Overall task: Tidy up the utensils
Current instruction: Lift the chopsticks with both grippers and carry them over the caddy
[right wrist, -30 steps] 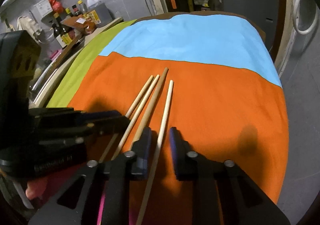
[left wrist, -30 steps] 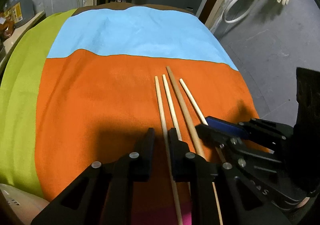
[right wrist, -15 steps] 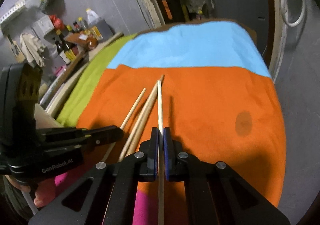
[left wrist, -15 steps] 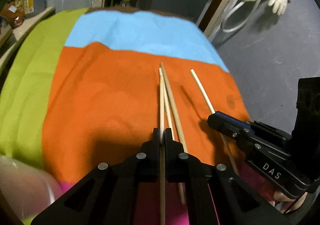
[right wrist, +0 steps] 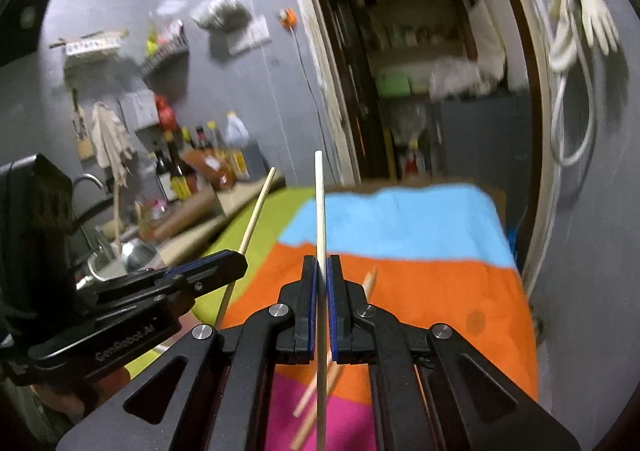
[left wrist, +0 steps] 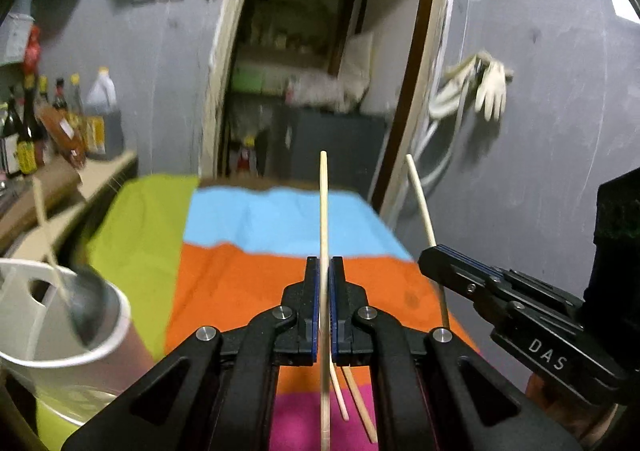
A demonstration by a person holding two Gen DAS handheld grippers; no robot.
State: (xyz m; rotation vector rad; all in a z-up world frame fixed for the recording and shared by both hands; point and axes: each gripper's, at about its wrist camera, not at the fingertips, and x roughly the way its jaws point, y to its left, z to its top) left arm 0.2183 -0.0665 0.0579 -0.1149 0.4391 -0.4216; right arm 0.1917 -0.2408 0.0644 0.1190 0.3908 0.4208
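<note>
My left gripper (left wrist: 324, 271) is shut on a pale wooden chopstick (left wrist: 323, 203) and holds it lifted, pointing forward above the cloth. My right gripper (right wrist: 321, 269) is shut on another pale chopstick (right wrist: 319, 207), also lifted. Each gripper shows in the other's view: the right one (left wrist: 436, 257) with its stick (left wrist: 420, 199), the left one (right wrist: 234, 265) with its stick (right wrist: 256, 211). Two chopsticks (left wrist: 352, 395) still lie on the cloth below; they also show in the right wrist view (right wrist: 368, 283). A white utensil holder (left wrist: 60, 323) stands at the left with a stick (left wrist: 44, 227) and a metal ladle in it.
The table wears a striped cloth of green, blue, orange (left wrist: 248, 283) and pink. A counter with sauce bottles (left wrist: 44, 123) and a sink (right wrist: 120, 255) runs along the left. A doorway and a grey wall with hanging gloves (left wrist: 488, 87) lie behind.
Both grippers closed on a chopstick each and lifted them off the cloth, tilting up so the room shows. The utensil holder has come into view at the left.
</note>
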